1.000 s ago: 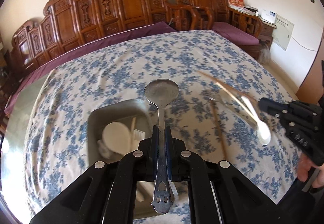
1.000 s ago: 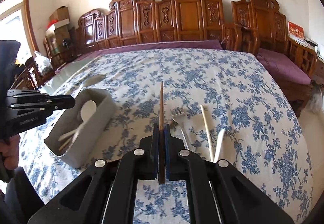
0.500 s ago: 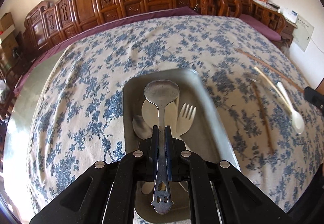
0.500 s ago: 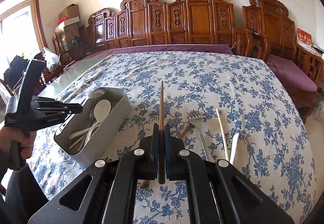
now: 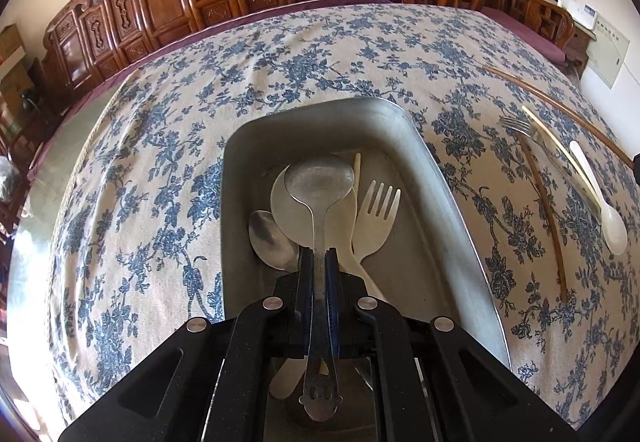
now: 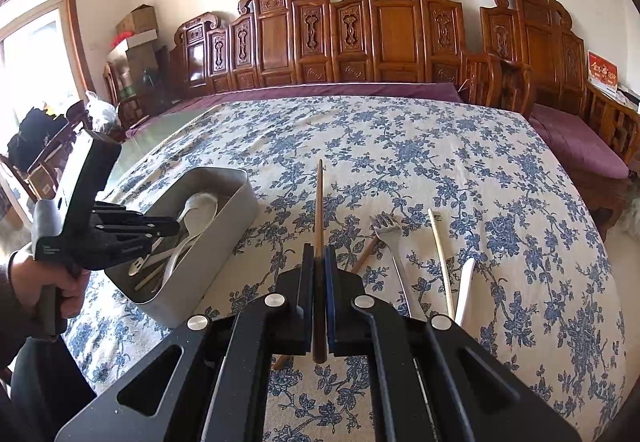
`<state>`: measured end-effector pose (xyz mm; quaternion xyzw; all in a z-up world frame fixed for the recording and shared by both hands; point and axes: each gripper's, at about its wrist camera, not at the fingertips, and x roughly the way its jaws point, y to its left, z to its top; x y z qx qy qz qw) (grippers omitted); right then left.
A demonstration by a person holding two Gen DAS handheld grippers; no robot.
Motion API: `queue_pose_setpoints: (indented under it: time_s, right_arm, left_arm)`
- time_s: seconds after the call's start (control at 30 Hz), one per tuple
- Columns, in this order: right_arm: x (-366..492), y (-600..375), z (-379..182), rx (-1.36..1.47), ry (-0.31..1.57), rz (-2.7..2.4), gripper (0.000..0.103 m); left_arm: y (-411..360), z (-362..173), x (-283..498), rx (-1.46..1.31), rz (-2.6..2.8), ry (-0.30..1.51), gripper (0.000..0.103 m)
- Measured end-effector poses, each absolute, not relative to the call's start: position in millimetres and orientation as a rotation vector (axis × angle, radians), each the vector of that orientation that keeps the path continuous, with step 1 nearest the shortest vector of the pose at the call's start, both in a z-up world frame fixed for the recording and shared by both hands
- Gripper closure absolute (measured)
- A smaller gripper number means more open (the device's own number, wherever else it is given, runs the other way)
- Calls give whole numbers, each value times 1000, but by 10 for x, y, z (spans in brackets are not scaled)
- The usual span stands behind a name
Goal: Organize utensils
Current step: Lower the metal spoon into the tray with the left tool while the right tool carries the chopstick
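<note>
**Spoon over the tray, chopstick waiting**

The left tool (image 5: 319,262) is clamped on the handle of a metal spoon (image 5: 320,182), its dull round bowl held just ahead of the tips, above the grey metal tray (image 5: 448,178) that already holds a cream plastic fork (image 5: 376,218) and other spoons. The spoon looks stiff, smooth and probably slippery; the flat mid-handle grip suits it. The right tool (image 6: 319,262) is closed on a thin brown chopstick (image 6: 319,202), light and rigid, pointing forward over the floral worktop (image 6: 440,162), the tray to its left.
</note>
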<state>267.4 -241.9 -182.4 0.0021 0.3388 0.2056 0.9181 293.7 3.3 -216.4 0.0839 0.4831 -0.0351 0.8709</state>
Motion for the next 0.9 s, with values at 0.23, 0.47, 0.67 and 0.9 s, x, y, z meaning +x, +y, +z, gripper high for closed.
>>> queue_pose_setpoints:
  time_s: [0.23, 0.47, 0.67, 0.9]
  right_arm:
    - [2684, -2414, -1841, 2, 703, 425, 97]
    - [2637, -2345, -1799, -4, 699, 442, 97]
    - [2497, -2117, -1727, -19, 692, 492, 97]
    - [2357, -1721, -1624, -30, 680, 562, 97]
  left_arm:
    - [14, -2201, 2952, 170, -88, 1035, 97]
    - [52, -2071, 2836, 152, -94, 1002, 96]
    - [103, -1887, 2639, 136, -107, 956, 92]
    - [240, -1733, 2465, 106, -109, 917, 87]
